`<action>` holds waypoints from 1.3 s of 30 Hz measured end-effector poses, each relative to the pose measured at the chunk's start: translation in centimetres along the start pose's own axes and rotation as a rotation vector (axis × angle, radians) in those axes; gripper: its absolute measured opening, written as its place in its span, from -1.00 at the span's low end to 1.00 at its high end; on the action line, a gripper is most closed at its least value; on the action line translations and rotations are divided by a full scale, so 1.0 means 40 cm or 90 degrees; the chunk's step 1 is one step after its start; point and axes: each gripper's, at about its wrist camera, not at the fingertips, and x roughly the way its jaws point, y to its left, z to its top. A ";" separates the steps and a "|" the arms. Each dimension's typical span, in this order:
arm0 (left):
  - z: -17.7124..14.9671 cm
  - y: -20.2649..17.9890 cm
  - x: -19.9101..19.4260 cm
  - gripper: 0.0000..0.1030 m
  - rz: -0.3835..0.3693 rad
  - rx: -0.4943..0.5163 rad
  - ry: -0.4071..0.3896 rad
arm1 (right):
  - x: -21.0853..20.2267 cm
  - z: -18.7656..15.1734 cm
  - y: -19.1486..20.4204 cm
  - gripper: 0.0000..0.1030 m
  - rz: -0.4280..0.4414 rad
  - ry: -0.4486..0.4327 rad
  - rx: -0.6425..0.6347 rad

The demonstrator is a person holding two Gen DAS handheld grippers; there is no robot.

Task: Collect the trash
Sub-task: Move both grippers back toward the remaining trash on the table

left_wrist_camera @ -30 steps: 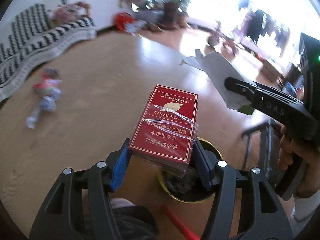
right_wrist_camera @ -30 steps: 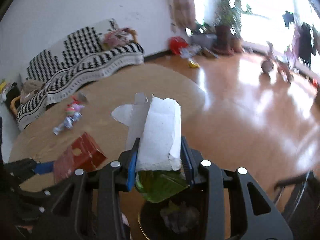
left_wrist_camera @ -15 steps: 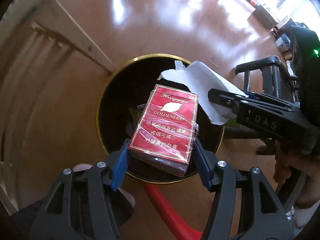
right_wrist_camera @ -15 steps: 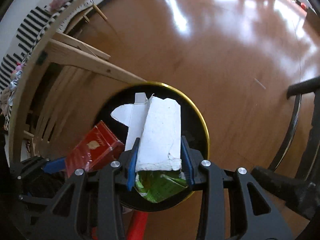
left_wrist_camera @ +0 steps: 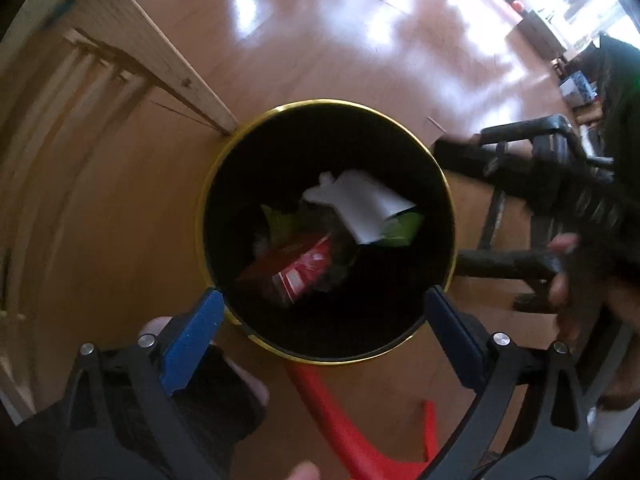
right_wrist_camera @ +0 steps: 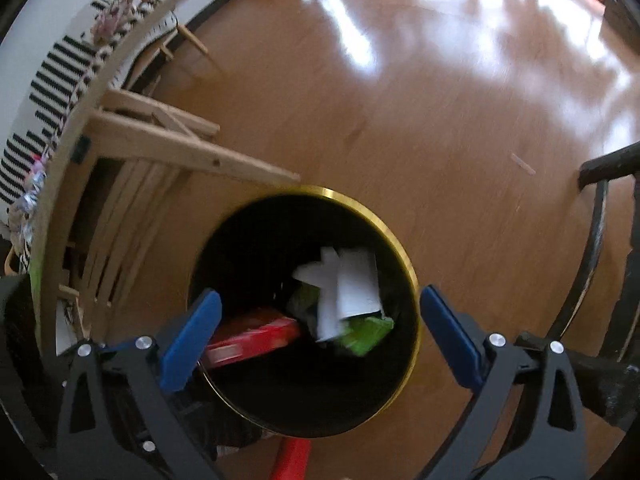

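The red cigarette pack (left_wrist_camera: 298,266) and the white carton with its green wrapper (left_wrist_camera: 362,208) lie, blurred, inside the black bin with the gold rim (left_wrist_camera: 451,216) on the wooden floor (right_wrist_camera: 400,128), just beside the wooden worktop leg (left_wrist_camera: 188,92). Both the left hand-held gripper (left_wrist_camera: 324,314) and the right hand-held gripper (right_wrist_camera: 320,316) hang over the bin mouth, their jaws opening with nothing between the blue pads. To finish this drop well, I judge each should stay centred over the opening until the pieces settle, then lift straight up clear of the rim.
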 end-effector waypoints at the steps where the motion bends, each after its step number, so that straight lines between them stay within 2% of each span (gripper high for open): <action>1: -0.001 0.004 -0.025 0.89 0.006 -0.001 -0.023 | -0.027 0.008 0.000 0.87 -0.005 -0.026 0.001; 4: -0.004 0.039 -0.133 0.89 -0.005 -0.035 -0.098 | -0.102 0.027 0.021 0.87 -0.053 -0.106 -0.027; 6: -0.007 0.076 -0.213 0.89 0.005 -0.060 -0.150 | -0.135 0.039 0.046 0.87 -0.062 -0.143 -0.044; 10: -0.020 0.177 -0.345 0.89 0.046 -0.122 -0.221 | -0.162 0.070 0.138 0.87 -0.036 -0.175 -0.083; 14: -0.044 0.319 -0.447 0.89 0.095 -0.188 -0.257 | -0.156 0.094 0.305 0.87 0.004 -0.182 -0.169; 18: -0.078 0.482 -0.521 0.89 0.157 -0.244 -0.276 | -0.140 0.113 0.495 0.87 0.032 -0.194 -0.250; 25: -0.130 0.729 -0.562 0.89 0.193 -0.325 -0.277 | -0.072 0.156 0.838 0.87 0.118 -0.183 -0.331; 29: -0.110 0.821 -0.555 0.89 0.215 -0.325 -0.264 | -0.048 0.159 1.009 0.87 0.152 -0.190 -0.382; 33: -0.075 0.881 -0.538 0.89 0.232 -0.294 -0.259 | 0.015 0.173 1.136 0.87 0.133 -0.184 -0.415; 39: -0.019 0.924 -0.464 0.89 0.225 -0.249 -0.224 | 0.154 0.190 1.225 0.87 0.085 -0.140 -0.432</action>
